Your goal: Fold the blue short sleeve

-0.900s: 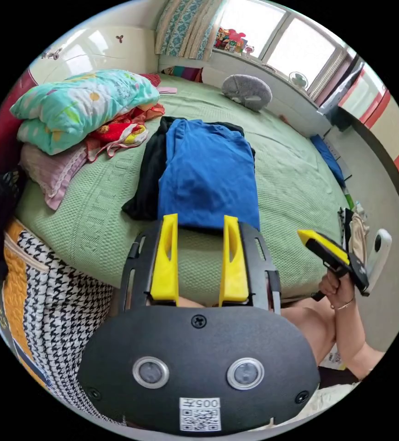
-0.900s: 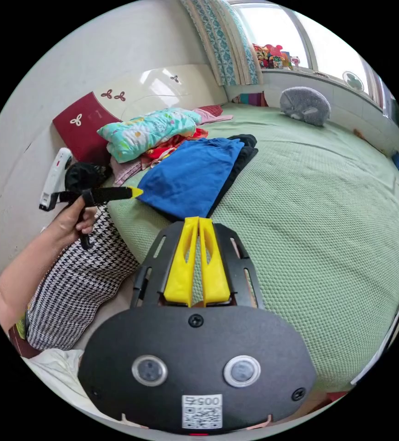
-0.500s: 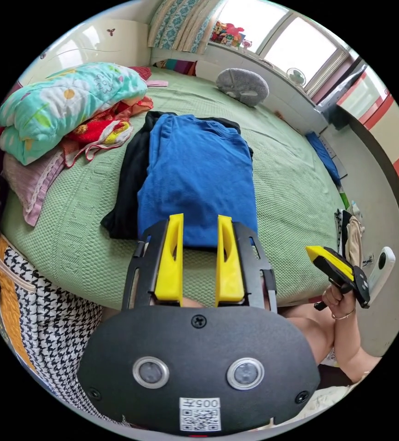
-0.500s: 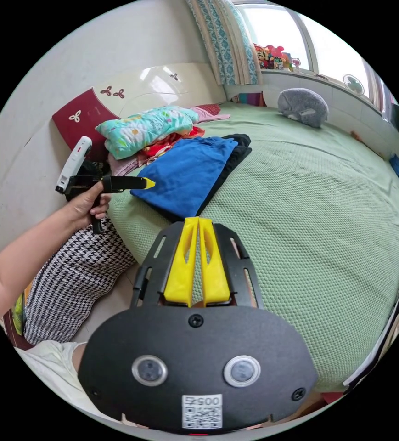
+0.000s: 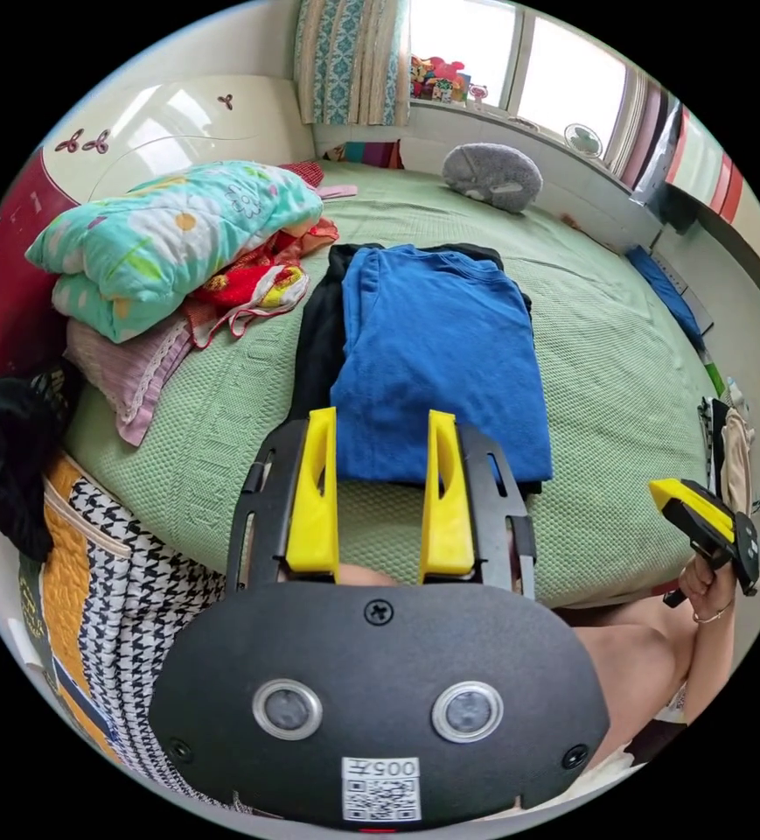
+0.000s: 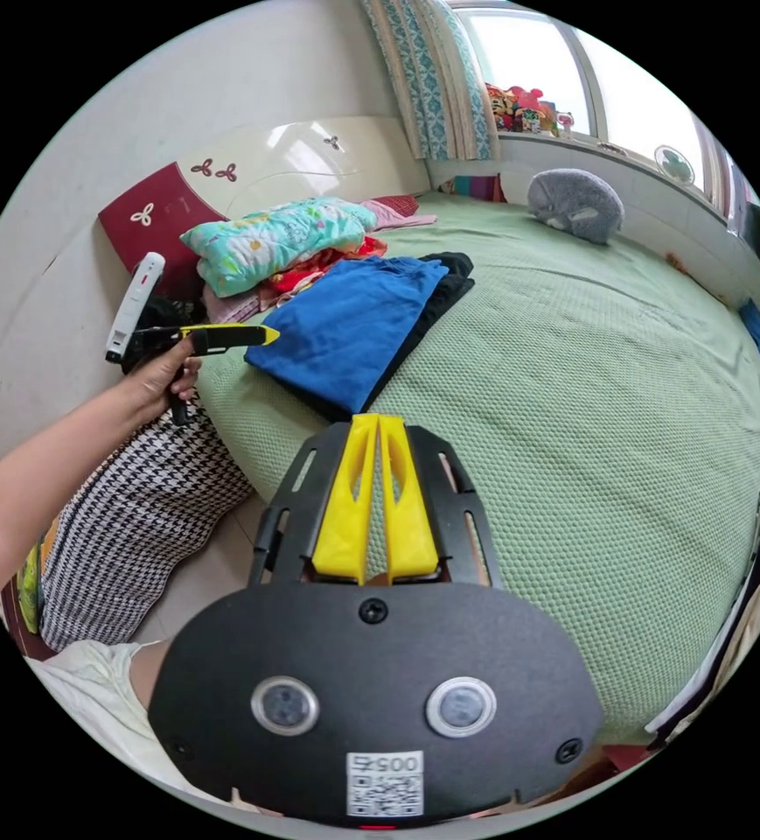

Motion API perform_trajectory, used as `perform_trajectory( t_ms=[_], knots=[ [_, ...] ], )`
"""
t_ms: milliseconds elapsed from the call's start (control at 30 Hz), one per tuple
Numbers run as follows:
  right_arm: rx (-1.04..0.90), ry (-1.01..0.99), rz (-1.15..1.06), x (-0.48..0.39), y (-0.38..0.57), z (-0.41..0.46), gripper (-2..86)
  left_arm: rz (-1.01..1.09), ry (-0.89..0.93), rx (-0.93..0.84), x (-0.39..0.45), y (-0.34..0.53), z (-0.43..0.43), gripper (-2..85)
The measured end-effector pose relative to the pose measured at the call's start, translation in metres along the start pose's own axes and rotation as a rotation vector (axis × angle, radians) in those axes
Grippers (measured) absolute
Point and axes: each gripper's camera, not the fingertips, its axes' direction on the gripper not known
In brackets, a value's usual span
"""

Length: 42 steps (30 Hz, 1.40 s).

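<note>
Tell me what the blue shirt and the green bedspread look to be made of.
Blue shirt: probably a soft matte knit like cotton jersey; it lies flat with gentle creases and no sheen.
Green bedspread: seemingly a woven or quilted textile; a raised waffle-like grid covers it.

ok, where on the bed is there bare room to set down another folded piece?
Bare green bedspread runs wide between the folded blue short-sleeve shirt, which lies on a black garment, and the grey plush cushion. Crowded: the headboard side, with a floral quilt and red clothes.
</note>
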Motion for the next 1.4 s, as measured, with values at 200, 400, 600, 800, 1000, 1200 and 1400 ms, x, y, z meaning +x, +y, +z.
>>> perform_trajectory(
  t_ms=[200, 400, 600, 800, 1000, 1200, 1400],
  knots=[
    [-0.011, 0.005, 0.003, 0.002, -0.004, 0.007, -0.9, 0.038, -0.070, 0.018, 0.003, -0.001, 0.003, 16.5],
    [-0.027, 0.000, 0.000, 0.001, -0.011, 0.015, -0.9, 0.042, -0.032, 0.039, 0.003, -0.002, 0.004, 15.5],
    [-0.022, -0.010, -0.013, -0.005, -0.019, 0.020, -1.0, -0.012, -0.065, 0.107, 0.010, 0.002, 0.003, 4.8],
    [-0.012, -0.011, -0.005, -0.005, -0.026, 0.024, -1.0, 0.048, 0.060, 0.185, 0.042, -0.004, -0.014, 3.0],
    [0.007, 0.025, 0.072, 0.009, -0.033, 0.022, -1.0, 0.127, 0.245, 0.201, 0.103, -0.012, -0.015, 2.7],
    [0.063, 0.040, 0.248, 0.045, -0.035, 0.011, -0.9, 0.145, 0.353, 0.180, 0.170, -0.015, 0.004, 2.8],
    [0.108, 0.225, 0.327, 0.072, -0.032, -0.005, -0.9, 0.187, 0.502, 0.118, 0.241, -0.028, 0.027, 3.5]
  ],
)
